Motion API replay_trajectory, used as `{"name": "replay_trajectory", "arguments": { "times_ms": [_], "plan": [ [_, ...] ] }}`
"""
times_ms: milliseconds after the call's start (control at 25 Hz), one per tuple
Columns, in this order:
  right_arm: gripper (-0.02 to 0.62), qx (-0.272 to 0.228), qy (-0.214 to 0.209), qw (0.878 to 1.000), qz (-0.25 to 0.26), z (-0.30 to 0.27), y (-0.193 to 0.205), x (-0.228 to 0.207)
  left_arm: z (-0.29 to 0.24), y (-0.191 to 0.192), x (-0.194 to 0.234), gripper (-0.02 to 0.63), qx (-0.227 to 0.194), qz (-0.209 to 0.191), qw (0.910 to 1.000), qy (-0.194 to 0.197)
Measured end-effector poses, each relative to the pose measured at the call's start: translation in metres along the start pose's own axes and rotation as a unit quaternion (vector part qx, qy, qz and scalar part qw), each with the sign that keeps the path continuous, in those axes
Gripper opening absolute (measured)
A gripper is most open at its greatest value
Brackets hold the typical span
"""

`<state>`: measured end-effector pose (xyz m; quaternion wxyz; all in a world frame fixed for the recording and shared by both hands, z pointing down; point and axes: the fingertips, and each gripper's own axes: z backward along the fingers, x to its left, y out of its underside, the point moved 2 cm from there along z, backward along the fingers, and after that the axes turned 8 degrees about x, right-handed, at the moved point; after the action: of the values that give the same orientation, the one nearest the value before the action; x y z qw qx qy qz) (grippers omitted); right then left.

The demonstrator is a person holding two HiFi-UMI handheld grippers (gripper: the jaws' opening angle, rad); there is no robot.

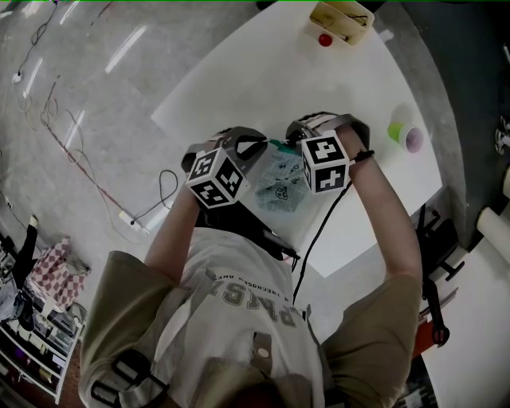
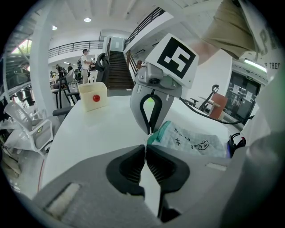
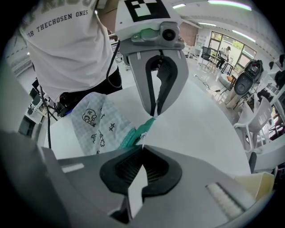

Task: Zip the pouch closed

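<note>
Nearest the head camera a pale shirt (image 1: 239,279) is seen from above, its chest print not legible there; in the right gripper view the line "THE CHOSEN ONES" can be read across it. No writing can be made out on the pouch (image 1: 283,183), only printed stars and small cartoon doodles on pale checked cloth. The pouch is held over the white worktop (image 1: 263,80), between the two marker cubes; the left gripper (image 2: 145,147) is clenched on its green zip band (image 3: 133,133), and the right gripper (image 3: 142,146) is clenched on the same end, where a small white tab enters the jaws; the two sets of jaws meet almost tip to tip. The zip end is turned away from the person, and the long axis runs from there back toward the body. A yellow box (image 1: 341,20) with a red thing (image 1: 324,39) beside it stands at the far edge, well apart; a green cup (image 1: 402,134) is set to the right; a black cable (image 1: 319,231) hangs below the right wrist.
</note>
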<state>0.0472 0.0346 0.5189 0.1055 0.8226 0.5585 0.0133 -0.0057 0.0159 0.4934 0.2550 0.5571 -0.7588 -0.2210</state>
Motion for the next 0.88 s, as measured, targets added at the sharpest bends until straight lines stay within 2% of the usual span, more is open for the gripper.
{"name": "replay_trajectory", "arguments": {
  "times_ms": [880],
  "plan": [
    [-0.002, 0.015, 0.003, 1.000, -0.016, -0.002, 0.025, 0.019, -0.004, 0.008, 0.001, 0.026, 0.014, 0.004, 0.9999, -0.006]
  ]
}}
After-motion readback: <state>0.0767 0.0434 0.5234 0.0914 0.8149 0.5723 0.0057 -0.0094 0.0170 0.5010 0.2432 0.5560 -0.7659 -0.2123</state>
